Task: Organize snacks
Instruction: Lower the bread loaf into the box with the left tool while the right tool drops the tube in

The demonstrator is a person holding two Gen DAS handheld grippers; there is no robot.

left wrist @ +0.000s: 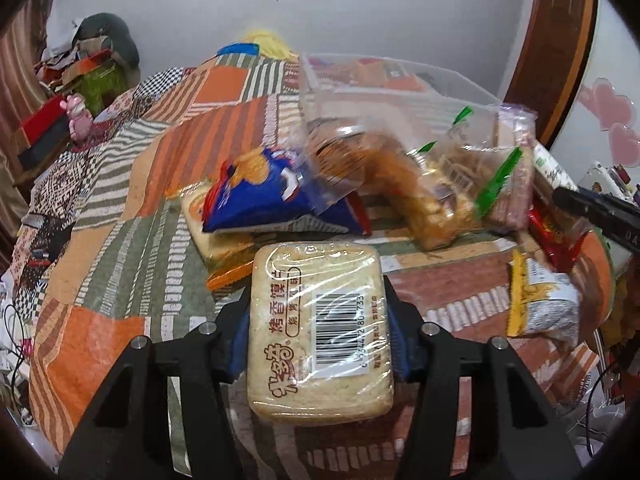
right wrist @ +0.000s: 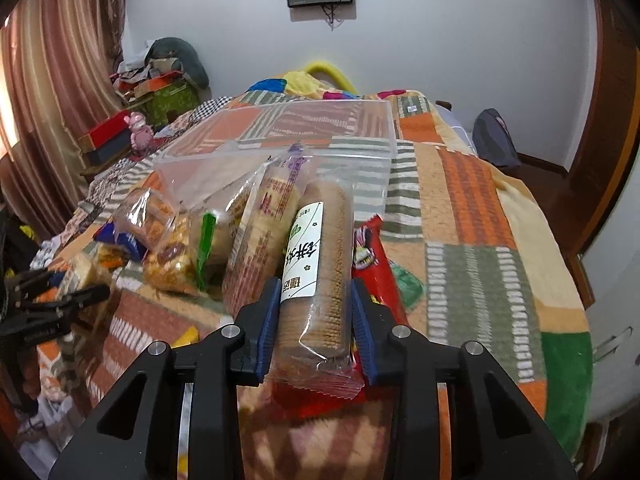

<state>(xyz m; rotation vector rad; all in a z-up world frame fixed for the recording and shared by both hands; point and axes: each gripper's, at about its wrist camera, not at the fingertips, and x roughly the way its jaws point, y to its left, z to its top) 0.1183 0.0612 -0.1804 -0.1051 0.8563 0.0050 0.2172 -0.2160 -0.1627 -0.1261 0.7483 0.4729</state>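
My left gripper [left wrist: 318, 320] is shut on a pale pack of toasted bun slices [left wrist: 318, 328] with a barcode label, held above the patchwork bedspread. My right gripper [right wrist: 314, 320] is shut on a brown round biscuit roll [right wrist: 320, 276] with a white and green label. A clear plastic bin [right wrist: 280, 140] stands behind the snack pile; it also shows in the left wrist view [left wrist: 400, 80]. The right gripper shows at the right edge of the left wrist view [left wrist: 600, 212]. The left gripper shows at the left edge of the right wrist view [right wrist: 48, 304].
A blue chip bag [left wrist: 272, 196], clear bags of fried snacks [left wrist: 420, 184], a yellow and white bag [left wrist: 544, 300] and a red packet [right wrist: 376, 264] lie on the bedspread [right wrist: 480, 220]. Boxes and a pink toy [right wrist: 138, 130] sit at the far left. The bed edge drops off right.
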